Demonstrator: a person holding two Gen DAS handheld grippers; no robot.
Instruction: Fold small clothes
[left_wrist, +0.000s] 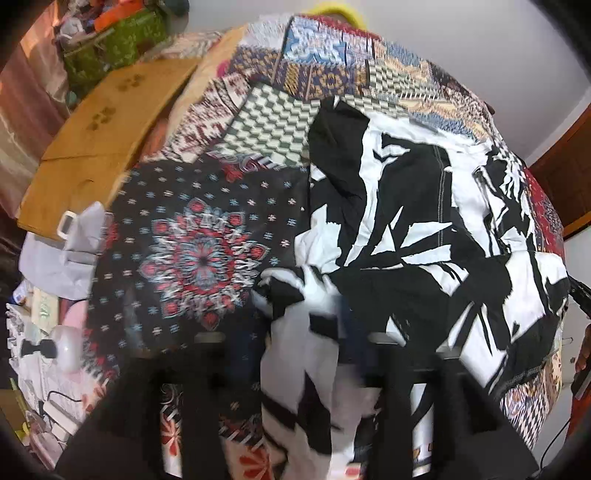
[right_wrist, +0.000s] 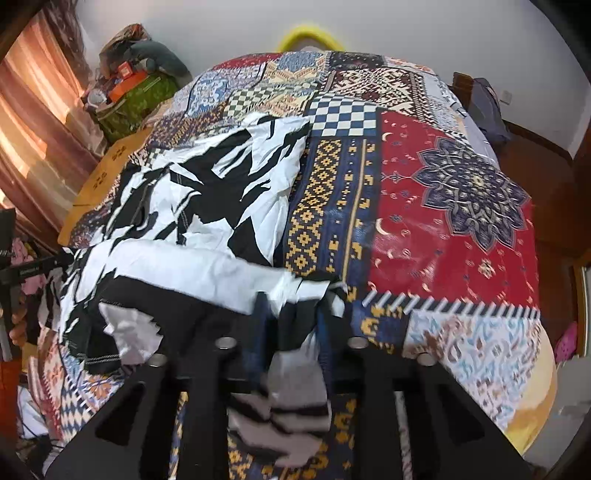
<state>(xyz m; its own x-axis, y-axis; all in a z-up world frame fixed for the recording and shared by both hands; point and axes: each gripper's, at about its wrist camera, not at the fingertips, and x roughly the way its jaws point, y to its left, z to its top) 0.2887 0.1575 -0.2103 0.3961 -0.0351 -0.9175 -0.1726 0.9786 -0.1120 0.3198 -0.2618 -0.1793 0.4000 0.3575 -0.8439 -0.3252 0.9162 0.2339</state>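
A black-and-white patterned garment (left_wrist: 424, 221) lies spread on a patchwork-covered bed (left_wrist: 192, 251). It also shows in the right wrist view (right_wrist: 192, 206), on the left half of the bed (right_wrist: 443, 229). My left gripper (left_wrist: 306, 325) is shut on the garment's near left edge, with cloth bunched between the fingers and hanging down. My right gripper (right_wrist: 291, 314) is shut on the garment's near right corner, with the cloth folded over between its fingers. Both hold the near edge slightly raised at the bed's front.
A wooden board (left_wrist: 107, 125) lies along the bed's far left side. A green box with clutter (right_wrist: 133, 96) stands by the curtain. A yellow ring (right_wrist: 310, 37) shows behind the bed. A camera stand (right_wrist: 14, 266) is at the left. Wooden floor (right_wrist: 535, 155) lies to the right.
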